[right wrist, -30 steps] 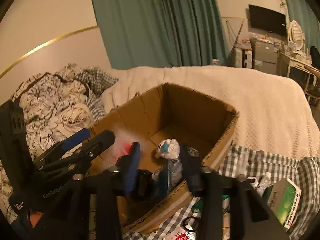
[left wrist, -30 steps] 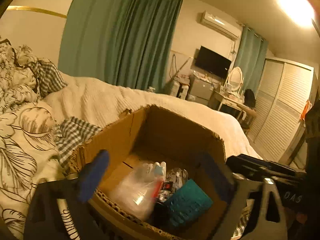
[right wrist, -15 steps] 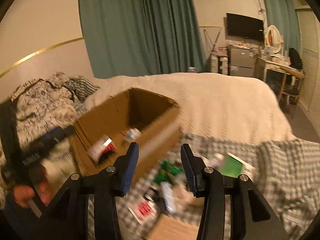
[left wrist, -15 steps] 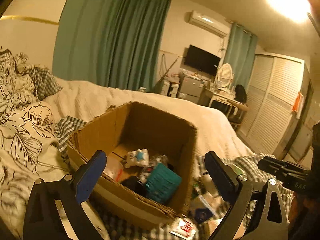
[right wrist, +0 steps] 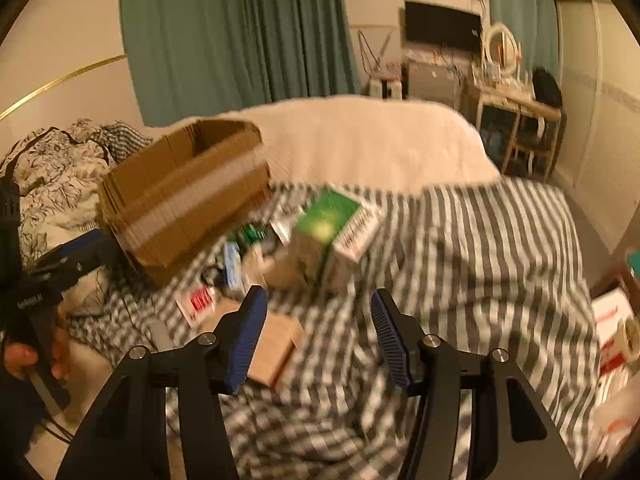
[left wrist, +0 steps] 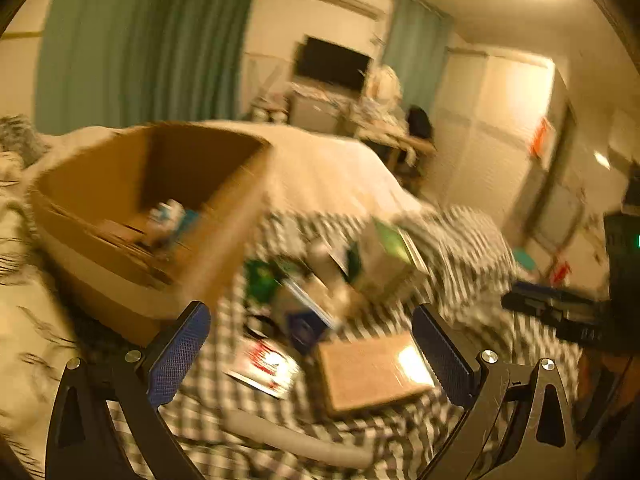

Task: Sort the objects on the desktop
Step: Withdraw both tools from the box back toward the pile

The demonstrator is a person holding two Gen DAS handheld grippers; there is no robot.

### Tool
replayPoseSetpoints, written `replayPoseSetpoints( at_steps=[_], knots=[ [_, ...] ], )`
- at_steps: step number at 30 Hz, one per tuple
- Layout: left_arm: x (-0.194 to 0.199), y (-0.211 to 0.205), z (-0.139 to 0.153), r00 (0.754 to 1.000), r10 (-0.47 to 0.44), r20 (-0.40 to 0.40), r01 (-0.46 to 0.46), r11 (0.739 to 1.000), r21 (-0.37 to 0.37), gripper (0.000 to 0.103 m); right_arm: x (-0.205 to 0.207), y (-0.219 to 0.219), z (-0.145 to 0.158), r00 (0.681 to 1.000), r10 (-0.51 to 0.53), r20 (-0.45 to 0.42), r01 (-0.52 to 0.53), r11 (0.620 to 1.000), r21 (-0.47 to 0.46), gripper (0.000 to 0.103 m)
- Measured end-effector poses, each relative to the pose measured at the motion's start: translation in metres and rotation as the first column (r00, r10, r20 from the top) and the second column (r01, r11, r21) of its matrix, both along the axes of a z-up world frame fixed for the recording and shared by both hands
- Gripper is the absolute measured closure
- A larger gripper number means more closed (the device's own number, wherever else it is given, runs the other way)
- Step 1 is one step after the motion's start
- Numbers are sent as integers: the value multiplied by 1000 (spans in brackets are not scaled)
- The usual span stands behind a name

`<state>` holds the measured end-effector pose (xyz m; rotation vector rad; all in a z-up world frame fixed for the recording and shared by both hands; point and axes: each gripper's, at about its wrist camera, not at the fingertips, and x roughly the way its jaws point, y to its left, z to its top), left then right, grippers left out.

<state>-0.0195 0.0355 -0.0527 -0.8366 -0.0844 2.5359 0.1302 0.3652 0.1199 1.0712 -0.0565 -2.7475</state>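
Both grippers are empty over the checked blanket (right wrist: 460,248). The right gripper (right wrist: 318,334) has just been spreading its jaws, nothing between them. The left gripper (left wrist: 310,350) is wide apart too. The clutter, like the green box (right wrist: 332,220), sits just right of the cardboard box (right wrist: 184,188).

Both grippers are matte black frames with triangular cutouts and shiny silver screws at the joints. The left gripper (left wrist: 310,344) and right gripper (right wrist: 318,330) have blue textured pads (right wrist: 247,336).
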Motion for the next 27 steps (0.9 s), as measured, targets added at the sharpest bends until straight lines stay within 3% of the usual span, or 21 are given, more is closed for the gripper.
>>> replayPoseSetpoints(
  at_steps=[4, 10, 15, 19, 22, 25, 27],
  knots=[
    [3, 43, -29, 992, -116, 38, 119, 989, -89, 0, -1, 16, -11, 999, -16, 41, 18, 999, -50, 44],
    [-10, 84, -63, 958, -249, 143, 266, 956, -122, 0, -2, 21, -16, 998, -23, 52, 28, 995, -97, 42],
    [-16, 94, -84, 964, -148, 219, 179, 976, -128, 0, -3, 27, -17, 997, -35, 63, 43, 991, -123, 41],
    [-15, 93, -85, 970, -60, 234, 85, 991, -100, 0, -7, 31, -21, 995, -60, 84, 70, 990, -126, 35],
    [-14, 95, -87, 974, -13, 228, 47, 989, -142, 0, -6, 33, -22, 994, -72, 88, 83, 988, -128, 34],
    [-17, 93, -95, 964, 9, 264, 30, 989, -146, 0, -4, 35, -21, 993, -81, 80, 91, 988, -126, 31],
    [-21, 81, -102, 949, 14, 314, 15, 996, -91, 0, -4, 35, -21, 993, -81, 82, 91, 988, -124, 31]
  ],
)
